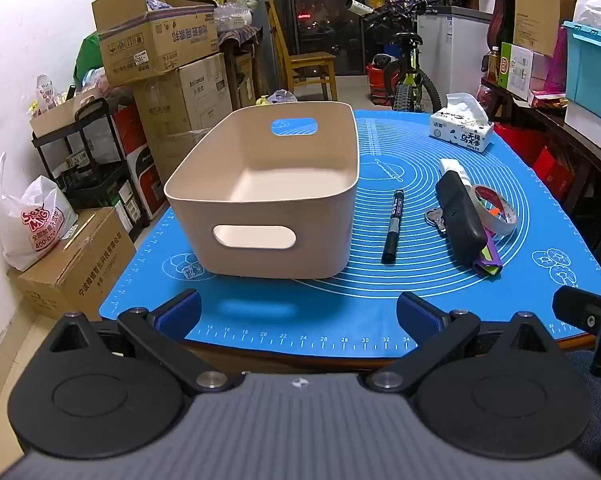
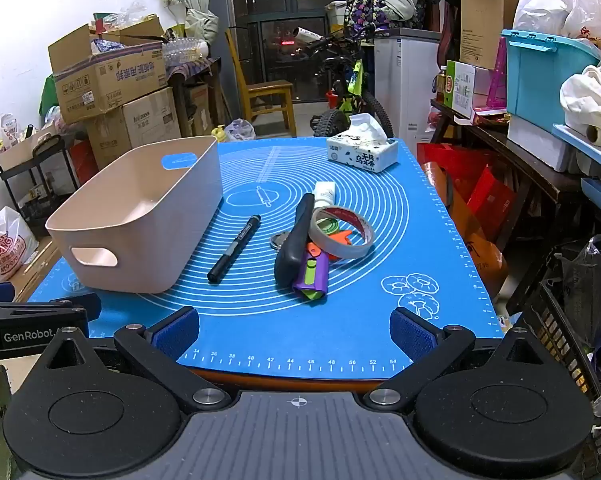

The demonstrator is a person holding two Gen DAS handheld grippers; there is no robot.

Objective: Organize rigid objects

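Now both tools, L [image 1: 298, 312] & R [image 2: 294, 330], hover level w/ jaws spread

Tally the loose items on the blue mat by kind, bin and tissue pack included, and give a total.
Beige bin: 1
Black marker: 1
Tape roll: 1
Black case: 1
White tube: 1
Keys: 1 bunch
Purple-green-orange toy: 1
Tissue pack: 1
Total: 8
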